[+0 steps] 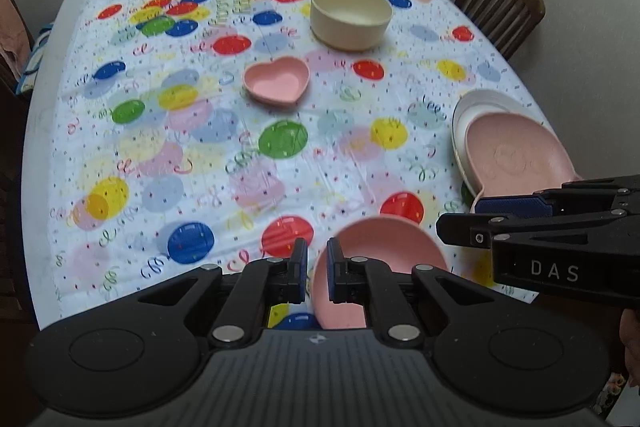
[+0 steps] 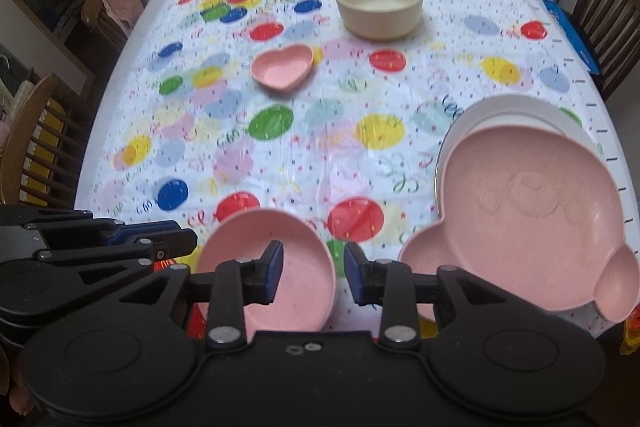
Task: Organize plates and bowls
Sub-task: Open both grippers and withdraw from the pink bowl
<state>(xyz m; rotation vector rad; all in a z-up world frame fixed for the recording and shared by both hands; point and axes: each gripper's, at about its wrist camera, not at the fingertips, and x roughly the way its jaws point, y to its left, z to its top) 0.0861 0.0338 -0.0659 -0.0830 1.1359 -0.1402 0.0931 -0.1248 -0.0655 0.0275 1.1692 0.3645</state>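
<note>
Over the balloon tablecloth (image 2: 280, 155), left claw (image 1: 317, 271) grips the pink bowl (image 1: 380, 247); right claw (image 2: 313, 277) gapes empty.

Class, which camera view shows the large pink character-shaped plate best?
The right wrist view: the large pink character-shaped plate shows whole, embossed face included. The left wrist view catches only part, cut off by the right gripper.
</note>
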